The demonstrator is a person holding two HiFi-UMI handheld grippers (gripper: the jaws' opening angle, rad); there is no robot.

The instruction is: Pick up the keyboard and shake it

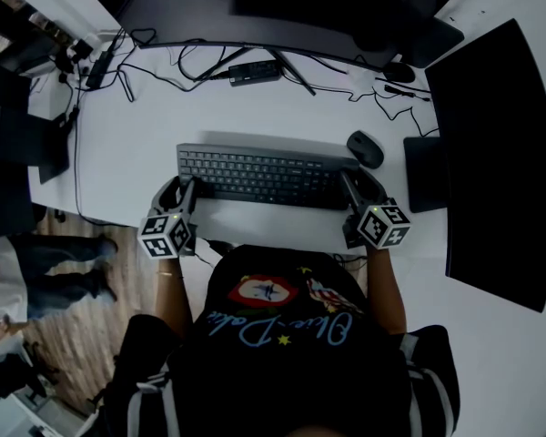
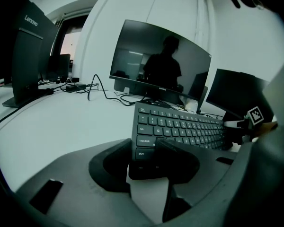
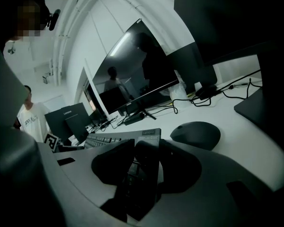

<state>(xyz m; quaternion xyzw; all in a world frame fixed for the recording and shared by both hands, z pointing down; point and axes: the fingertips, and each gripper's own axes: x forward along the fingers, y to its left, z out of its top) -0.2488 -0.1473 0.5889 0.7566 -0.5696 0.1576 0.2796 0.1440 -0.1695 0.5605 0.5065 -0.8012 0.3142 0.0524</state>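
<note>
A black keyboard [image 1: 264, 176] lies crosswise over the white desk [image 1: 127, 153], held at both short ends. My left gripper [image 1: 184, 194] is shut on its left end. In the left gripper view the jaws [image 2: 149, 148] clamp the corner by the shift key, and the keyboard [image 2: 180, 124] runs away to the right. My right gripper [image 1: 353, 189] is shut on the right end. In the right gripper view the keyboard [image 3: 118, 138] sits edge-on between the jaws [image 3: 144, 150]. Whether the keyboard touches the desk I cannot tell.
A black mouse [image 1: 365, 148] [image 3: 195, 135] sits just behind the keyboard's right end. A curved monitor [image 1: 255, 7] stands at the back with cables [image 1: 200, 66] and a power brick [image 1: 255, 71] under it. Another dark screen [image 1: 496, 162] fills the right side. A person [image 1: 36, 262] stands left of the desk.
</note>
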